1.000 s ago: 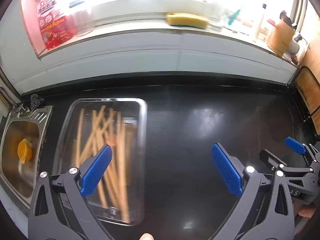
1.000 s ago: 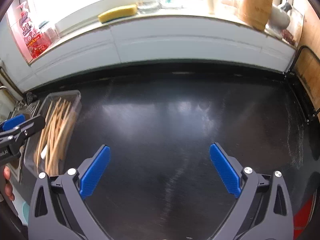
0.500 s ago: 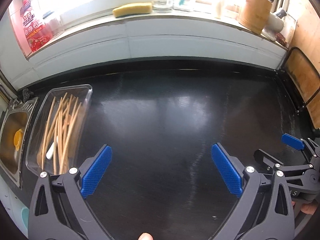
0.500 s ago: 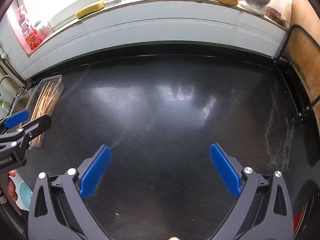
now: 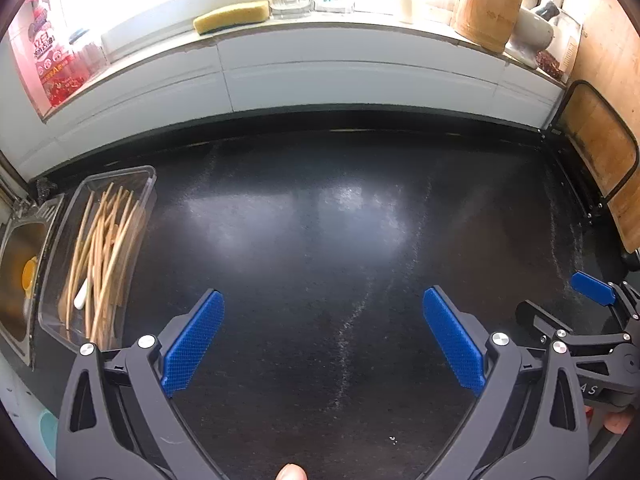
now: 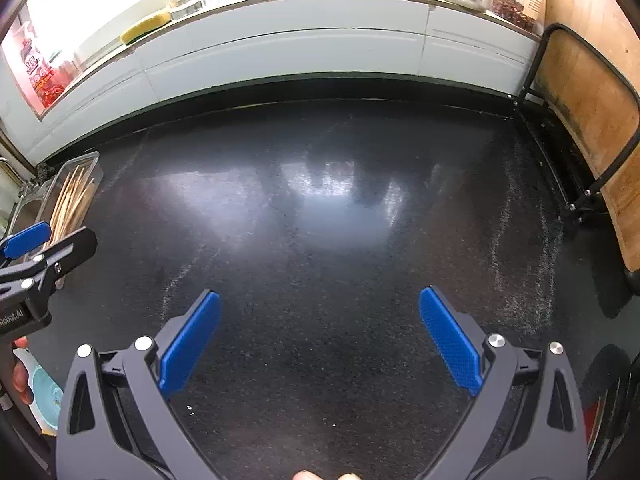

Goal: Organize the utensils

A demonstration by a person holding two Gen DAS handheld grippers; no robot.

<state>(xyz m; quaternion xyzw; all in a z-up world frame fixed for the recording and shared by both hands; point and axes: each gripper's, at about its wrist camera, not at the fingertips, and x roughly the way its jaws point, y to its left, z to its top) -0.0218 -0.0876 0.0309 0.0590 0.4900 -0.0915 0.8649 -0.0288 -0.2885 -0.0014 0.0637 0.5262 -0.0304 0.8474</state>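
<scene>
Wooden chopsticks (image 5: pixel 102 252) lie heaped lengthwise in a clear plastic rectangular container (image 5: pixel 144 184), pale tan sticks crossing at slight angles, with one short white item (image 5: pixel 81 298) among them near the container's near end; its kind cannot be told. The container sits at the far-left edge of the black countertop (image 5: pixel 340 220), just beside the steel sink (image 5: pixel 24 240) on its left. Left gripper (image 5: pixel 322 334): jaws spread wide, blue pads empty, held over bare counter; the chopsticks lie to its left and slightly farther, apart from the left pad. Right gripper (image 6: pixel 320 334): jaws equally wide, empty, over the counter's middle, well apart from the container at far left. On the sill: yellow sponge (image 5: pixel 232 18), wooden utensil holder (image 5: pixel 490 8).
</scene>
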